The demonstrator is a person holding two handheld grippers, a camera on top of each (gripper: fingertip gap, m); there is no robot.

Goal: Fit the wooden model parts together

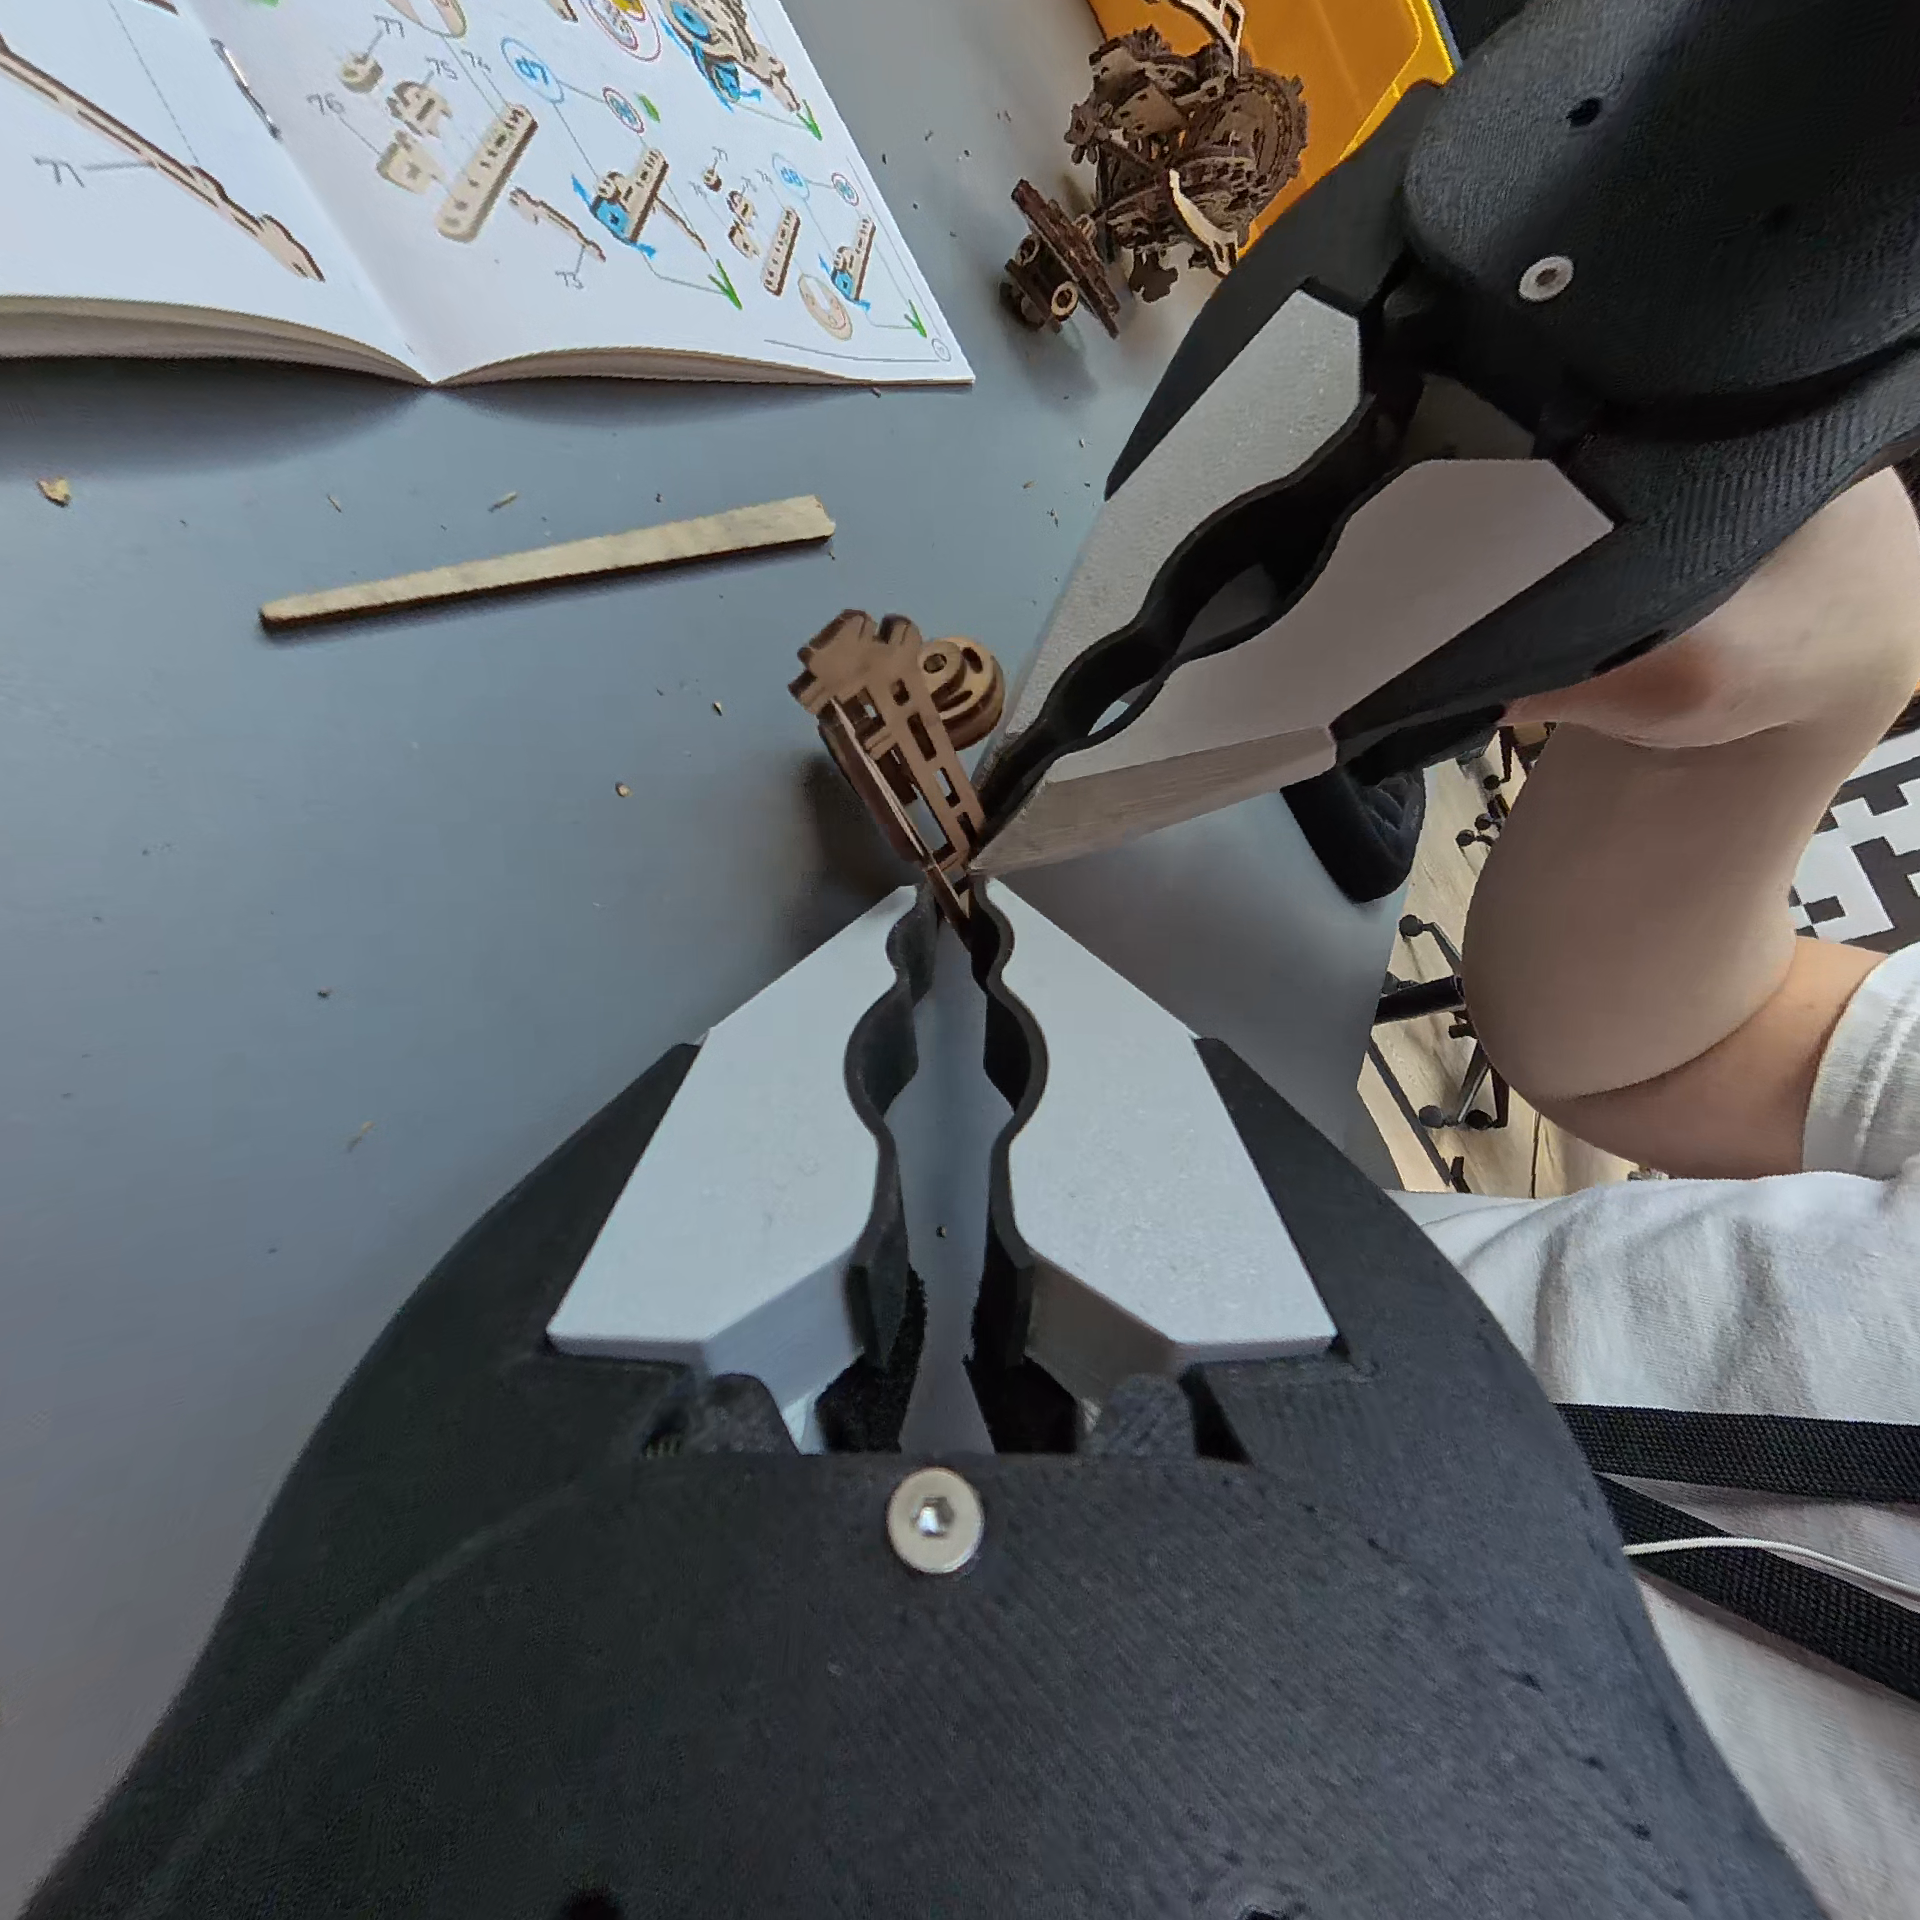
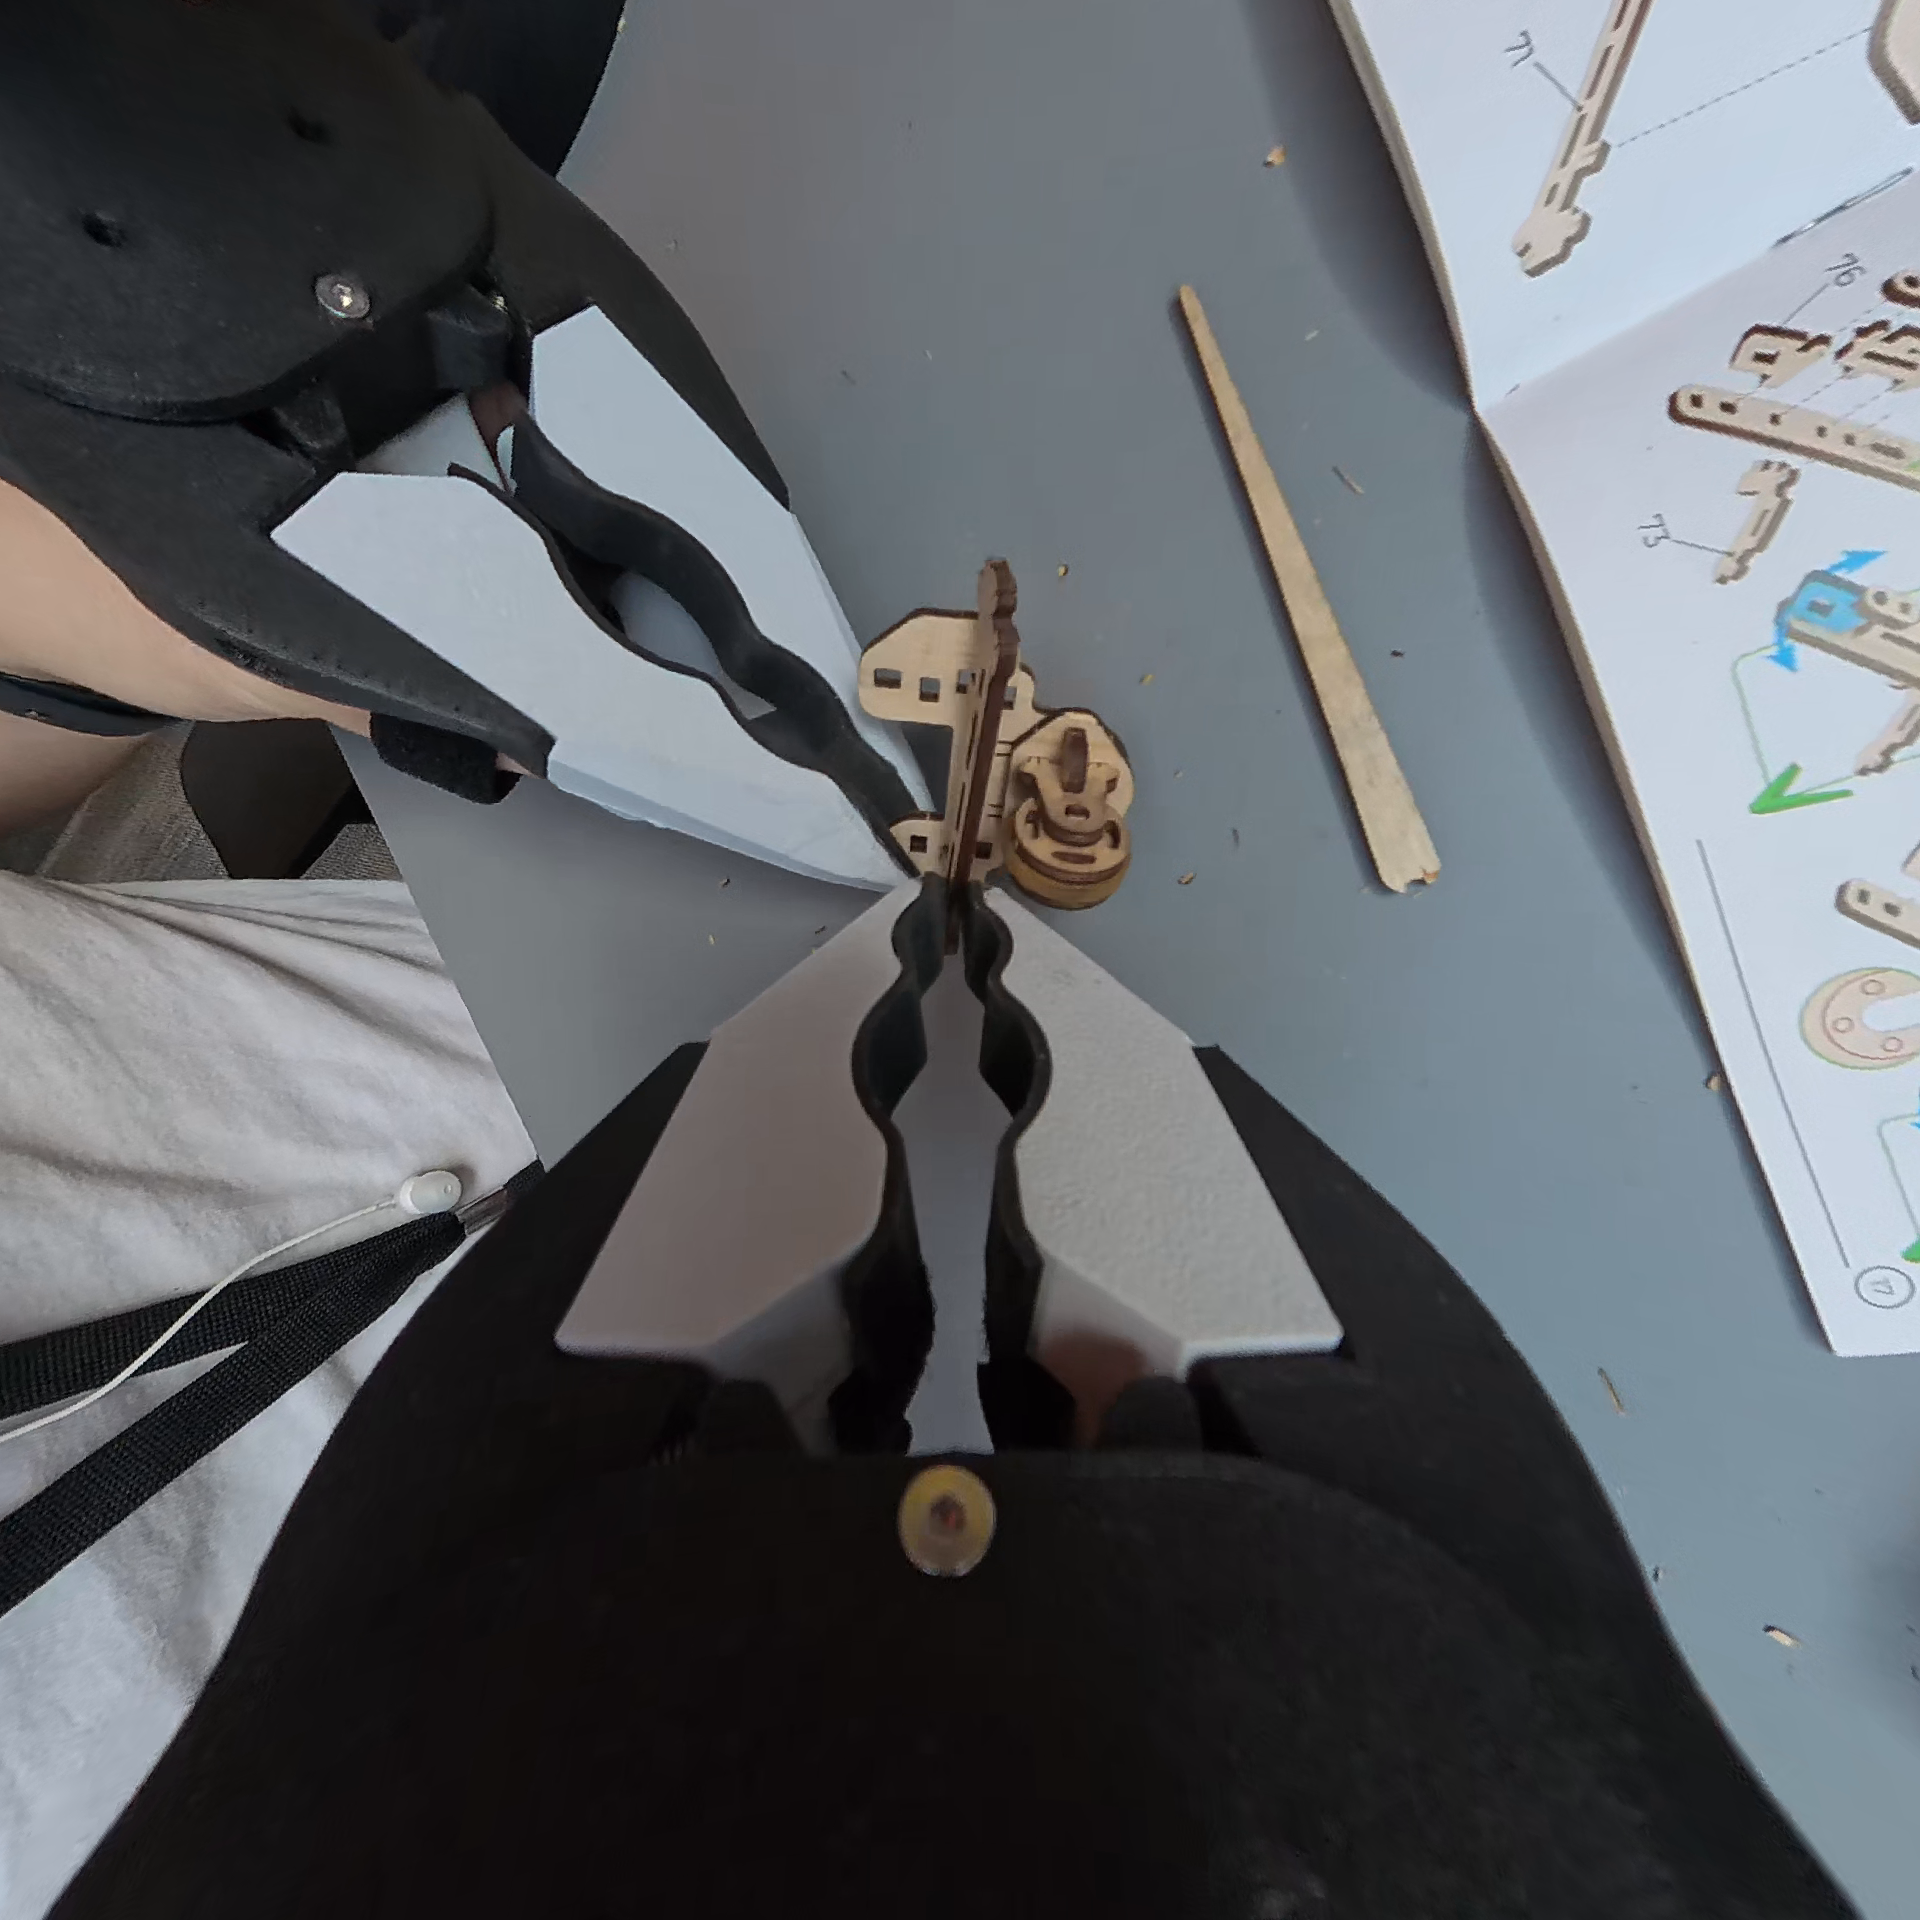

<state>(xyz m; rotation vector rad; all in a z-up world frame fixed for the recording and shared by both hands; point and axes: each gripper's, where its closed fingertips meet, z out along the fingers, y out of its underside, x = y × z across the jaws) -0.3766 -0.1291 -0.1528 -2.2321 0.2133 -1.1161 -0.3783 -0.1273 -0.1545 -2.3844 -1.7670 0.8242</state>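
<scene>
A small wooden assembly (image 1: 896,727) of two crossed slotted plates and a round wheel part (image 2: 1070,826) is held just above the grey table (image 1: 312,935). My left gripper (image 1: 954,906) is shut on its lower edge. My right gripper (image 1: 977,847) comes in from the upper right and is shut on the same assembly right beside the left tips. In the right wrist view my right gripper (image 2: 948,896) pinches the edge-on plate (image 2: 985,707), and my left gripper (image 2: 906,852) grips the flat slotted plate (image 2: 920,675) from the left.
A loose wooden stick (image 1: 551,561) lies beyond the assembly, also in the right wrist view (image 2: 1309,603). An open instruction booklet (image 1: 468,187) lies at the back (image 2: 1714,623). A larger built wooden model (image 1: 1164,166) stands by a yellow bin (image 1: 1340,62). The person's arm (image 1: 1642,883) is at the table edge. Left tips and right tips are each some 8 cm from the loose wooden stick (image 1: 551,561). It is also in sight in the right wrist view (image 2: 1271,499).
</scene>
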